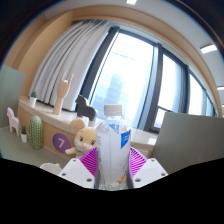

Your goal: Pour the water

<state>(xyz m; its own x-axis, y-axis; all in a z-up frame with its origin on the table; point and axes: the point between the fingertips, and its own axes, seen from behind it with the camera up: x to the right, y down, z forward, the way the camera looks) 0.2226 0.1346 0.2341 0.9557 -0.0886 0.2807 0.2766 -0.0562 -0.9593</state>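
A clear plastic water bottle [113,148] with a white cap and a blue label stands upright between my fingers. My gripper [112,168] is shut on the water bottle, the purple pads [90,161] pressing its lower body from both sides. The bottle is lifted, with the room's windows behind it. No cup or other vessel shows in the gripper view.
A plush toy [80,133] sits just behind the bottle to the left. On a wooden counter [45,112] further left stand a green cactus figure [37,130], a white llama figure [13,122] and a tall pale figure [62,96]. Large windows [140,75] with curtains fill the background.
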